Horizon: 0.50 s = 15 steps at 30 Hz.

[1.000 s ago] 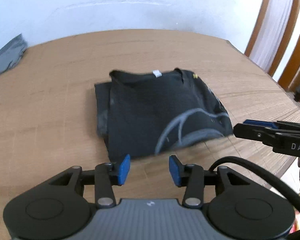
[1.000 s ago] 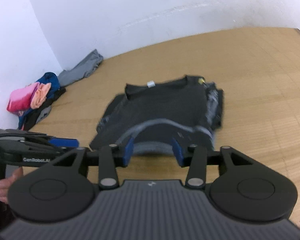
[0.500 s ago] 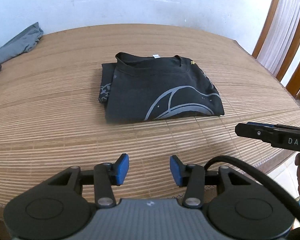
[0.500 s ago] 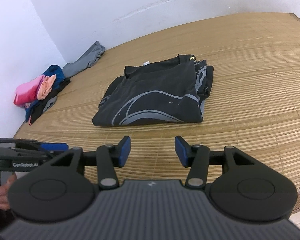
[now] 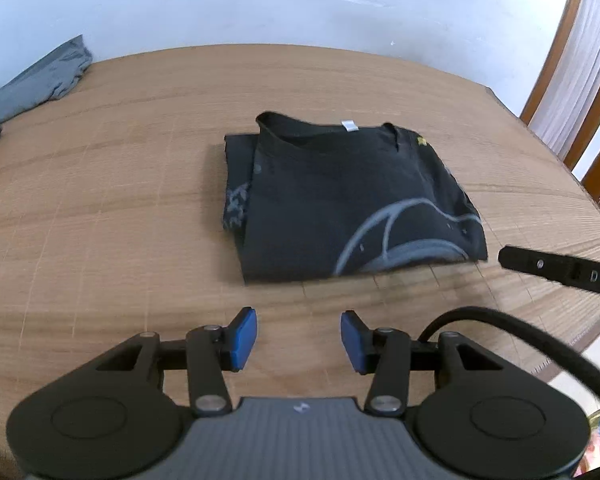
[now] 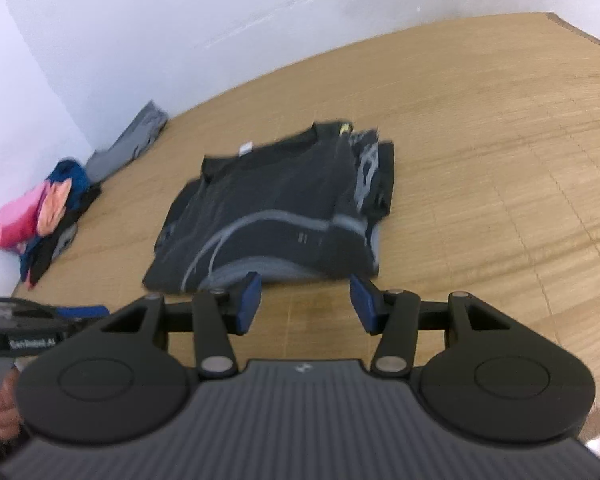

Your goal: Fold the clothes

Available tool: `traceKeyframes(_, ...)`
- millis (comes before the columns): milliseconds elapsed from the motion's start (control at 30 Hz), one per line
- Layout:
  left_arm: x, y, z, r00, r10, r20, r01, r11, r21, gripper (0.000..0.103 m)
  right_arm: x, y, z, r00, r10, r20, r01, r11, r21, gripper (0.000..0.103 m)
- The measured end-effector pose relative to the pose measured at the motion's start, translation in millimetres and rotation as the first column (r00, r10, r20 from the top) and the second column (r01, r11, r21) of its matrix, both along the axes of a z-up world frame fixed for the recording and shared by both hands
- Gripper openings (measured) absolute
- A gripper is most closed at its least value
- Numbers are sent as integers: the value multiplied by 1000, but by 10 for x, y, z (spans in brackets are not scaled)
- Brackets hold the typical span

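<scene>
A black T-shirt [image 5: 352, 204] with a grey curved print lies folded into a rectangle on the bamboo mat, collar and white tag toward the wall; it also shows in the right wrist view, the T-shirt [image 6: 276, 216]. My left gripper [image 5: 298, 338] hovers open just short of the shirt's near edge, nothing between its blue pads. My right gripper [image 6: 304, 298] is open too, its tips right at the near hem, not gripping. Its finger [image 5: 556, 270] enters the left wrist view by the shirt's near right corner.
The bamboo mat [image 5: 100, 216] covers a bed against a white wall. A grey garment [image 6: 136, 140] lies at the far left edge, and a pile of pink, blue and dark clothes [image 6: 40, 220] sits beside it. Wooden frames with curtains [image 5: 572, 80] stand at the right.
Both grippers pulled back from the shirt half a second ago, then came forward again. The folded shirt stays in place on the mat.
</scene>
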State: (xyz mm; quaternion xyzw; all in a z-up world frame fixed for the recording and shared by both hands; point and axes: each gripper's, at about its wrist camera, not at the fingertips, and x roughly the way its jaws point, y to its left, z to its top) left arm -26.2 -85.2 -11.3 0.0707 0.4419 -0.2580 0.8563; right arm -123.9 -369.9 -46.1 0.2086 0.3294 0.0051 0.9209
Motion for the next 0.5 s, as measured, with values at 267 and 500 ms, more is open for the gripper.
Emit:
traceKeyframes(267, 503, -144, -60, 998, -65, -1, 65, 998, 0, 50, 519, -112, -173, 996, -86, 22, 86, 996, 9, 49)
traceKeyframes(500, 649, -148, -157, 997, -76, -21, 76, 997, -1, 50, 549, -165, -222, 985, -138, -103, 127, 986, -108, 48)
